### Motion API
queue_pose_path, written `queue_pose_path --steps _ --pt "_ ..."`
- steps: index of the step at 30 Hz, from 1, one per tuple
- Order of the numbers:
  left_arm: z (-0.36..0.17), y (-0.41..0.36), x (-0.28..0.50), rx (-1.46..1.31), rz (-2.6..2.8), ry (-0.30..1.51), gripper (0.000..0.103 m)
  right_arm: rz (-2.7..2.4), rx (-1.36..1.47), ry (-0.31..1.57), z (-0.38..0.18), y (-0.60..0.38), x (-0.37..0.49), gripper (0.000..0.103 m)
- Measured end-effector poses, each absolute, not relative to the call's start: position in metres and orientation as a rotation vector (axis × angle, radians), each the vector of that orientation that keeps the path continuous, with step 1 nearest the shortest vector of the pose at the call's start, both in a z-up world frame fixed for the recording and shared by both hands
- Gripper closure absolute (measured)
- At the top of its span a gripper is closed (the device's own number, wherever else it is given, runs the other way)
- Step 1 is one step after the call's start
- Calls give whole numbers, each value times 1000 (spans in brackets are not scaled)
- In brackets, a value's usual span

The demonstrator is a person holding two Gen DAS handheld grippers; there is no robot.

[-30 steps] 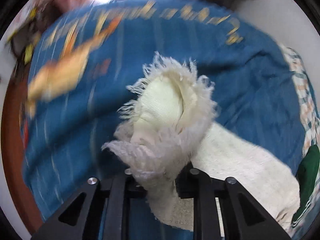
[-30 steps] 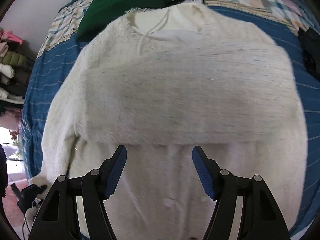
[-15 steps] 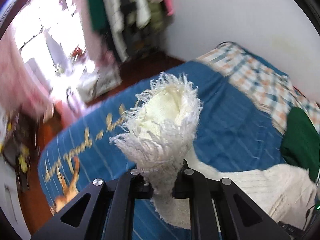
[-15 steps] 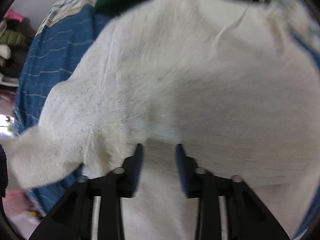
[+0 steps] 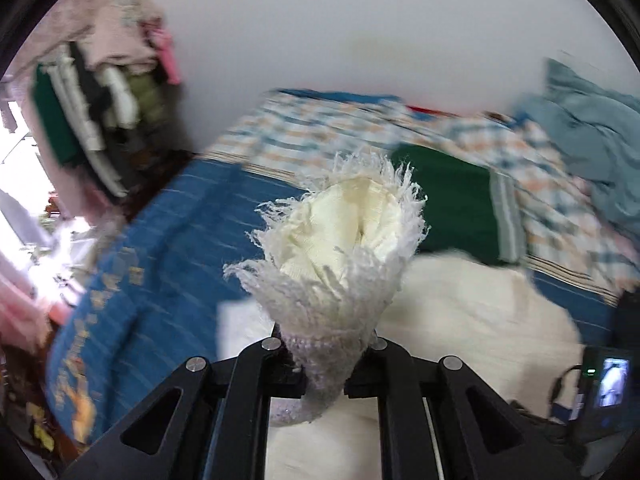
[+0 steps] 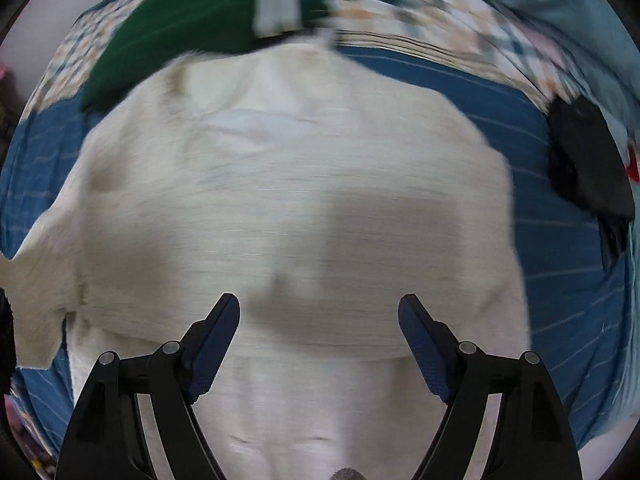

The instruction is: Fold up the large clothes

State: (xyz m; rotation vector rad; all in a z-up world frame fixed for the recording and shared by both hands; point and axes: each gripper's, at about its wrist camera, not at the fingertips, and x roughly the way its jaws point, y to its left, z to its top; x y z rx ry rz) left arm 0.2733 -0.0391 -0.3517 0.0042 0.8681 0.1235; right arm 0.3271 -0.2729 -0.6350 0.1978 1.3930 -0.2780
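Left wrist view: left gripper point(image 5: 326, 346) clamped tight on fringed sleeve cuff point(image 5: 340, 240) of cream sweater point(image 6: 288, 184), lifted above blue bedspread point(image 5: 160, 240). Right gripper point(image 6: 319, 312) jaws opening, empty, over sweater lying flat beside green garment point(image 6: 180, 28).

No text can be read in either view; gold lettering is printed along the edge of the blue bedspread point(image 5: 132, 264), but it is blurred past reading. Nothing legible is shown on the small lit screen point(image 5: 610, 382).
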Motion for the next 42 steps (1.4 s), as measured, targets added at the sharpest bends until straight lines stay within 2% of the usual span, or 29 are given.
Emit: queue_pose_path --steps 4,9,13,14,15,16,17,18,23,27,30,34,35,36,37,39,42 --pt "-372 -137 280 24 -12 922 95 -367 285 1397 -633 -362 292 20" --pt "-424 -248 280 140 -144 997 94 -440 366 1419 -641 -447 251 20" --pt "-475 -296 272 240 -186 1105 87 -436 402 1449 -651 -497 219 20" --pt "-482 -302 269 255 -182 1123 82 -430 408 1453 -653 -505 214 20" --pt "-489 -306 267 251 -190 1147 62 -422 414 1459 -655 -514 207 20" --pt "-490 -306 266 235 -203 1164 31 -413 422 1459 -655 -519 202 20" --pt "-490 -305 266 213 -215 1175 18 -387 449 1454 -655 -527 196 20" --pt "-487 -303 262 195 -219 1170 12 -371 468 1448 -655 -531 191 20" --pt "-462 -282 254 147 -175 1142 11 -270 546 1391 -644 -552 180 20" --pt "-437 -209 233 89 25 1146 11 -193 557 1398 -640 -543 193 20" --pt "-445 -153 216 140 207 1159 11 -116 502 1431 -654 -520 224 20" --pt "-494 -79 208 247 402 1247 11 -9 414 1480 -684 -485 268 20" --pt "-504 -67 211 255 433 1257 11 12 401 1495 -694 -477 278 22" --pt "-516 -52 216 262 464 1264 11 34 401 1501 -703 -471 288 44" --pt "-523 -44 221 268 473 1269 11 49 394 1499 -709 -466 296 73" --pt "-536 -30 233 278 504 1271 11 44 433 1475 -710 -465 304 90" --pt "-553 -14 251 261 524 1289 11 -95 513 1392 -702 -483 299 91"
